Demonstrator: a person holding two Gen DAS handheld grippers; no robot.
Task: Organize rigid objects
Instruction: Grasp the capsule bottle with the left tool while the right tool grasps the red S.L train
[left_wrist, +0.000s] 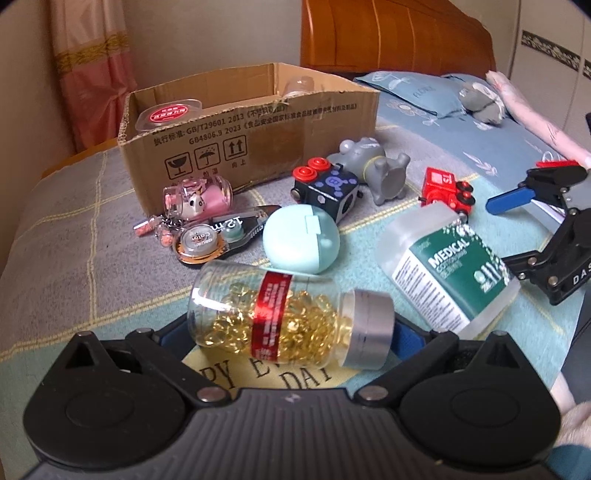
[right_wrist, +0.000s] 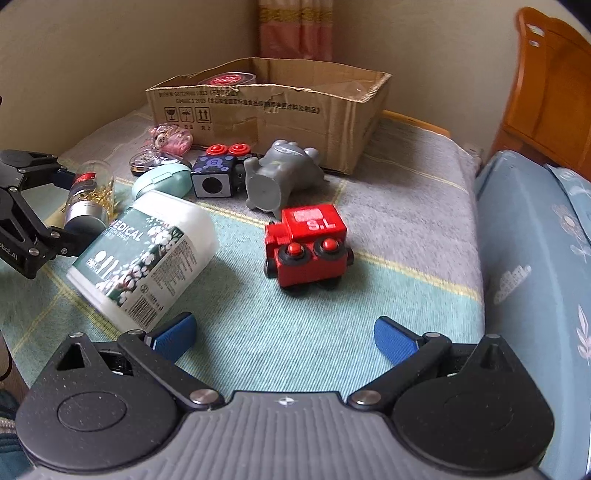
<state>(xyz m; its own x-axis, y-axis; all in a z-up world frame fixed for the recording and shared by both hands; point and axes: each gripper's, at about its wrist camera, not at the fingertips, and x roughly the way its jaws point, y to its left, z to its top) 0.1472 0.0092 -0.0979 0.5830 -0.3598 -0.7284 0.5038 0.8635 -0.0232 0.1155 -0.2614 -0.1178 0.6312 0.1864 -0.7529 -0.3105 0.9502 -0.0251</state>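
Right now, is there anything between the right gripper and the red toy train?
No. In the right wrist view, only bare blanket lies between the open right gripper and the red toy train.

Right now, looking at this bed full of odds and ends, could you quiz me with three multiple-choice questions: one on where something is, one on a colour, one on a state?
1. Where is the clear round tub with the red lid?
A. inside the brown cardboard box
B. on the pillow
C. beside the train

2. What colour is the blocky toy train?
A. green
B. red
C. yellow

3. How is the clear capsule bottle with the silver cap?
A. upright
B. inside the box
C. on its side between the left gripper fingers

Answers: A, it shows above the box wall; B, its body is red; C, it lies flat between them.
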